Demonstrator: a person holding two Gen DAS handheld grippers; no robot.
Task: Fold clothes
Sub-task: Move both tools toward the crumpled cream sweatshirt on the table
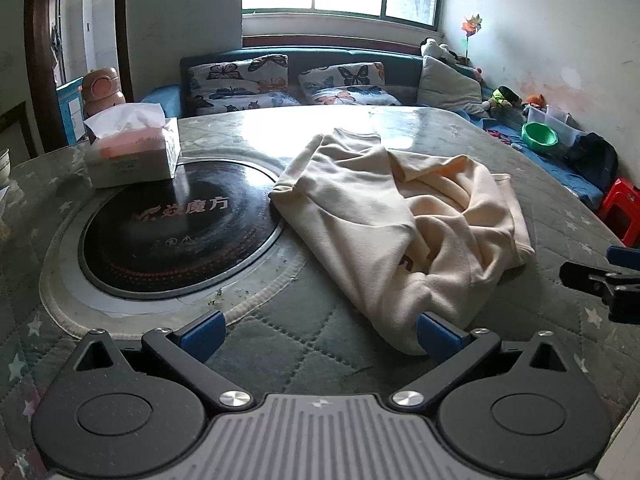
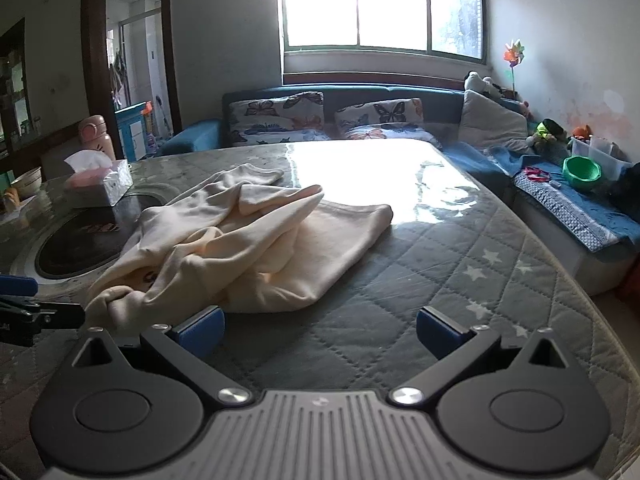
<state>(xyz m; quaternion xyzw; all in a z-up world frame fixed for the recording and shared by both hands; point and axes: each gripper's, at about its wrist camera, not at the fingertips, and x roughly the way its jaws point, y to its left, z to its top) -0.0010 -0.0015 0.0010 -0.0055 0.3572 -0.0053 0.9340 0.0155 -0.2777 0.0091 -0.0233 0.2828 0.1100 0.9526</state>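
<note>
Left wrist view: cream garment [image 1: 400, 220] is seen crumpled on the quilted table [image 1: 300, 340], long axis running from near-right to far-left, partly over the black hob disc [image 1: 176, 232]. Left gripper [image 1: 320, 334] is held w/ fingers wide apart, nothing between; right pad touches the near hem. Right wrist view: garment [image 2: 248, 248] lies ahead-left; right gripper [image 2: 320, 330] is spread apart, empty, left pad just beside the cloth. Left judged nearer for 1st grasp.
</note>
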